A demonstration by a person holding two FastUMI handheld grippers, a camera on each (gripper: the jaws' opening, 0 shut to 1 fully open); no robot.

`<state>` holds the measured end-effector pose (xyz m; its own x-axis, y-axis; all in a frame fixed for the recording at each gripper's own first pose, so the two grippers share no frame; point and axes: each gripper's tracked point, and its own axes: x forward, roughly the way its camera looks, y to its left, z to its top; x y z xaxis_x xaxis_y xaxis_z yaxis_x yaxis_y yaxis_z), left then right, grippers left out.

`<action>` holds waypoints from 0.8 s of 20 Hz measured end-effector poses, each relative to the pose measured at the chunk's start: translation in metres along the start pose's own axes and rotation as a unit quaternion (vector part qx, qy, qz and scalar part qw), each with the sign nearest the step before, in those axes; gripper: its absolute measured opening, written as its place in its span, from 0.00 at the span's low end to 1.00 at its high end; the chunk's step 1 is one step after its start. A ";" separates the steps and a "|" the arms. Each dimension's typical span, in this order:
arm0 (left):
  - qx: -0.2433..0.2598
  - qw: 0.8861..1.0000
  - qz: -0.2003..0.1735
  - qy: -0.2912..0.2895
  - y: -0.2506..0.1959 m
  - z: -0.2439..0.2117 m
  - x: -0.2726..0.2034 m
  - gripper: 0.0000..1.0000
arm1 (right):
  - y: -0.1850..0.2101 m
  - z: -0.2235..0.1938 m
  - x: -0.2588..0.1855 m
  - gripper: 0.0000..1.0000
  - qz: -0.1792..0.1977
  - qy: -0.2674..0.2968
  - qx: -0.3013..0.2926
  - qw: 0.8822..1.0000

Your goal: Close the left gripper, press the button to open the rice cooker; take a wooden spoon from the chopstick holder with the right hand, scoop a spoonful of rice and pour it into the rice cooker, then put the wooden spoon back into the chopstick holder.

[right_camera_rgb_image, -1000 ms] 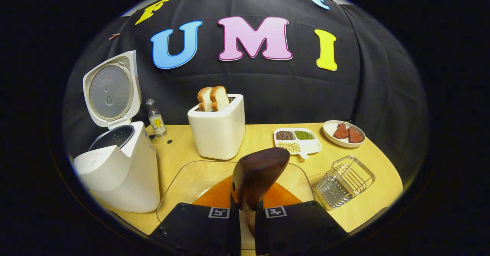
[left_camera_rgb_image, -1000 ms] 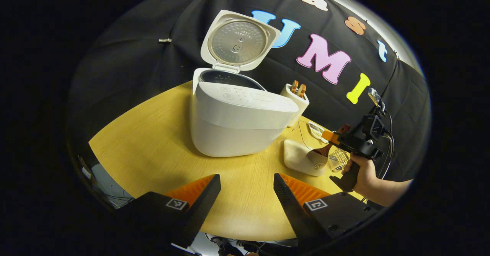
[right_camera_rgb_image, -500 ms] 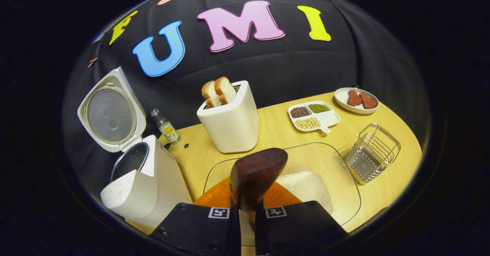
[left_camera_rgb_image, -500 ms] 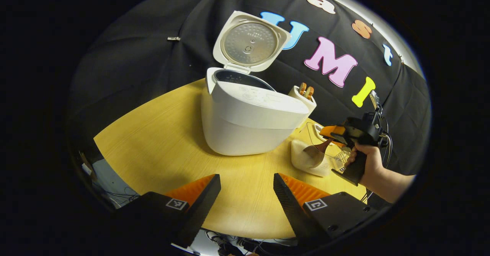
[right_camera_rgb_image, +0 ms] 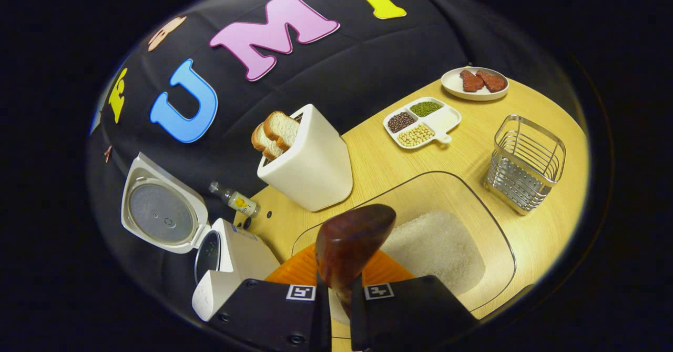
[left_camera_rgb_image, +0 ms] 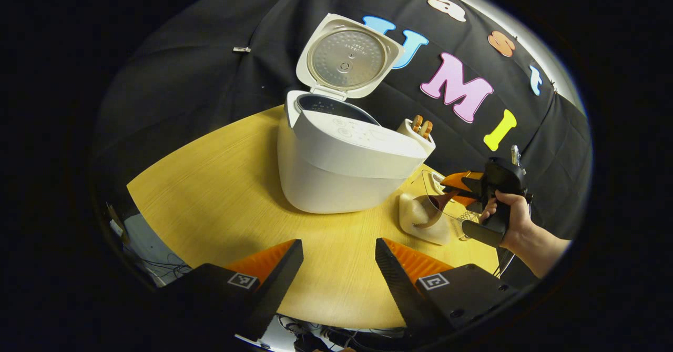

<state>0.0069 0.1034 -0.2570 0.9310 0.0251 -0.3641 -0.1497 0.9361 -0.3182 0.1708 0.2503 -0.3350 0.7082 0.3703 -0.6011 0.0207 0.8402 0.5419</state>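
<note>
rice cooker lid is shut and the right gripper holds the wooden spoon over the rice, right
Not quite: the rice cooker lid stands open, tilted up at the back, as the left gripper view shows. The rest holds: the right gripper is shut on the wooden spoon over the rice.

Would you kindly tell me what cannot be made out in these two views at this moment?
- Rice cooker pot contents: left gripper view, hidden behind its front wall.
- Wooden spoon bowl, loaded or empty: right gripper view shows only its back; left gripper view too small.
- Spoon handle: right gripper view, hidden between the right gripper fingers.
- Bottle label: too small.
- Near end of the clear rice container: covered by the gripper body.
</note>
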 end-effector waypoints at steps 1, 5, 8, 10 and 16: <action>0.002 1.000 -0.003 -0.001 -0.003 0.001 0.000 0.96 | -0.004 0.002 -0.001 0.19 -0.001 0.001 0.017 1.000; 0.007 1.000 -0.013 -0.003 -0.011 0.003 -0.002 0.95 | -0.025 0.012 -0.010 0.19 -0.011 0.007 0.130 0.991; 0.004 1.000 -0.017 -0.009 -0.013 0.008 -0.006 0.95 | -0.045 0.025 -0.022 0.19 -0.027 -0.013 0.161 0.987; 0.008 1.000 -0.018 -0.011 -0.013 0.009 -0.009 0.96 | -0.051 0.031 -0.031 0.19 -0.030 -0.017 0.170 0.985; 0.023 1.000 -0.017 -0.004 -0.006 0.003 -0.022 0.95 | -0.047 0.059 -0.053 0.18 -0.023 -0.033 0.215 0.976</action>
<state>-0.0119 0.0984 -0.2448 0.9382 -0.0051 -0.3461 -0.1020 0.9514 -0.2905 0.1738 0.1675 -0.2938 0.7428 0.2984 -0.5994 0.3377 0.6060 0.7202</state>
